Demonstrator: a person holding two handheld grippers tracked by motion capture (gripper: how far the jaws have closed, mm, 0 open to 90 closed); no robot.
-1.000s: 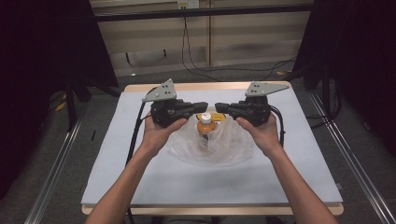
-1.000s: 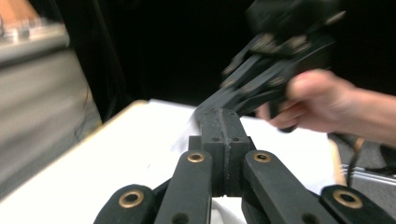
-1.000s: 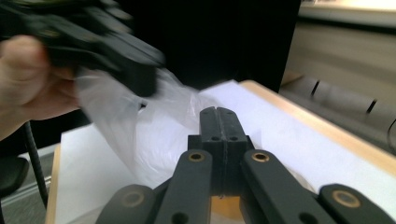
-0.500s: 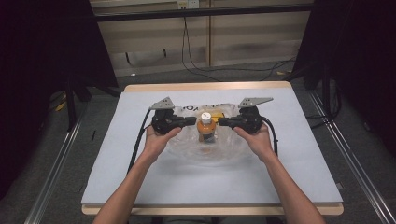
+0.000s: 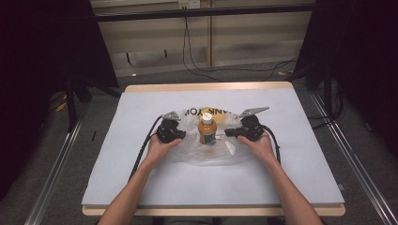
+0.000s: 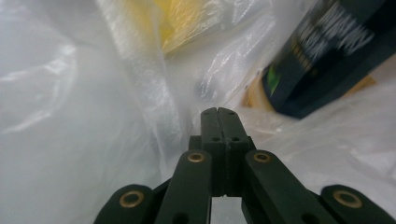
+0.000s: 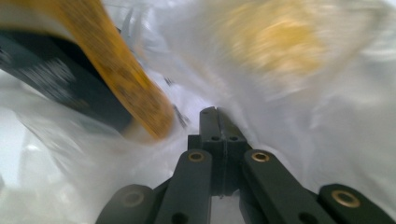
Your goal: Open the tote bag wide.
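Note:
A clear plastic bag (image 5: 206, 154) with yellow lettering lies spread on the blue-grey table mat (image 5: 141, 187). Inside it stands a bottle (image 5: 207, 130) of orange drink with a white cap and a dark label. My left gripper (image 5: 184, 135) sits at the bag's left side and my right gripper (image 5: 227, 133) at its right, both pointing inward at the bottle. In the left gripper view the jaws (image 6: 218, 112) are pressed together with bag film bunched around them, the bottle's label (image 6: 322, 65) just beyond. In the right gripper view the jaws (image 7: 215, 111) are likewise together amid film, next to the bottle (image 7: 70, 79).
The mat covers a wooden table whose edge (image 5: 211, 87) runs along the back. Cables (image 5: 141, 154) trail from both grippers toward the person. Metal rails (image 5: 56, 164) flank the table on the floor, with dark curtains at both sides.
Both hands have come down toward the table with the bag and bottle between them. The bag, bunched and hanging before, now lies flattened on the mat with the bottle standing.

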